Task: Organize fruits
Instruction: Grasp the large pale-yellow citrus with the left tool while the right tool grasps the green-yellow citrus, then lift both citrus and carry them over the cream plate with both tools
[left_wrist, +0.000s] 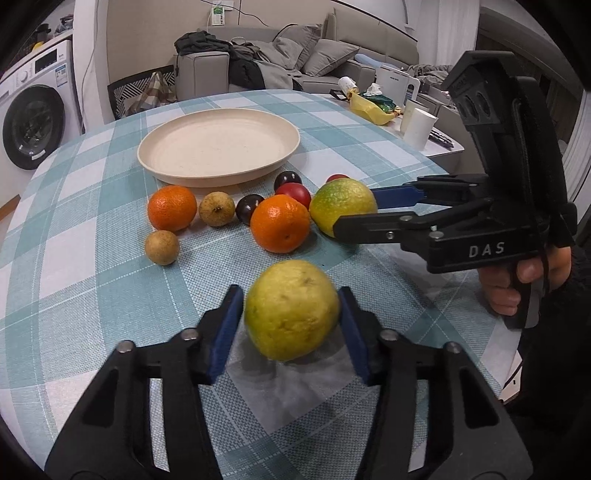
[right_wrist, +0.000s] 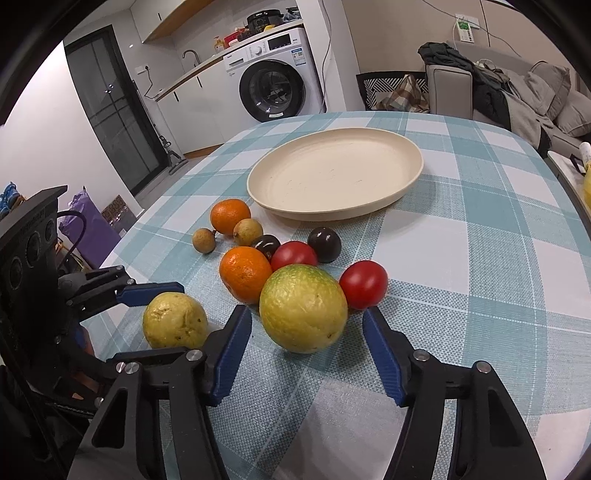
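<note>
A counter (right_wrist: 480, 236) covered in a teal-and-white checked cloth carries everything. Toward its far side sits a shallow cream plate (right_wrist: 406, 177) — nothing lies in it. Nearer, the fruit lies loose on the cloth: two oranges (right_wrist: 245, 273), one behind the other, with two small tan fruits (right_wrist: 204, 240) beside the farther orange. Two dark plums (right_wrist: 324, 239) and two red tomatoes (right_wrist: 364, 283) cluster by the nearer orange. A large green-yellow fruit (right_wrist: 303, 308) rests in front of them, touching one tomato, and a yellower one (right_wrist: 174, 320) lies apart to its left — both on the cloth.
</note>
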